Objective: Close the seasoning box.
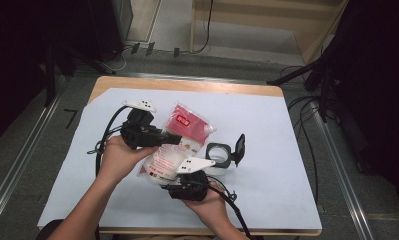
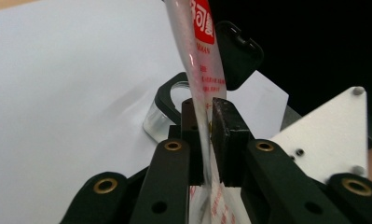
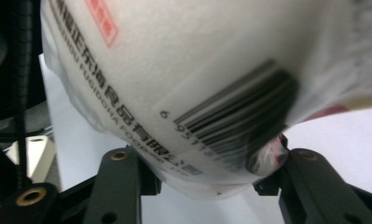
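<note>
While both tongs carry the red-and-white bag (image 1: pixel 179 142) at the middle of the high view, the work looks like tipping its white grains into the clear jar (image 1: pixel 218 154) just right of it, lid flipped up. The left gripper (image 2: pixel 205 122) pinches the flat upper film. The right gripper (image 3: pixel 207 177) clamps the bulging bottom end. Next, I'd guess, the mouth must be opened and brought over the jar.

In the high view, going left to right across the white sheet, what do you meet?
Left tool, clamped on the bag's edge → red-and-white bag → clear jar with black rim → its black lid, flipped open.
</note>
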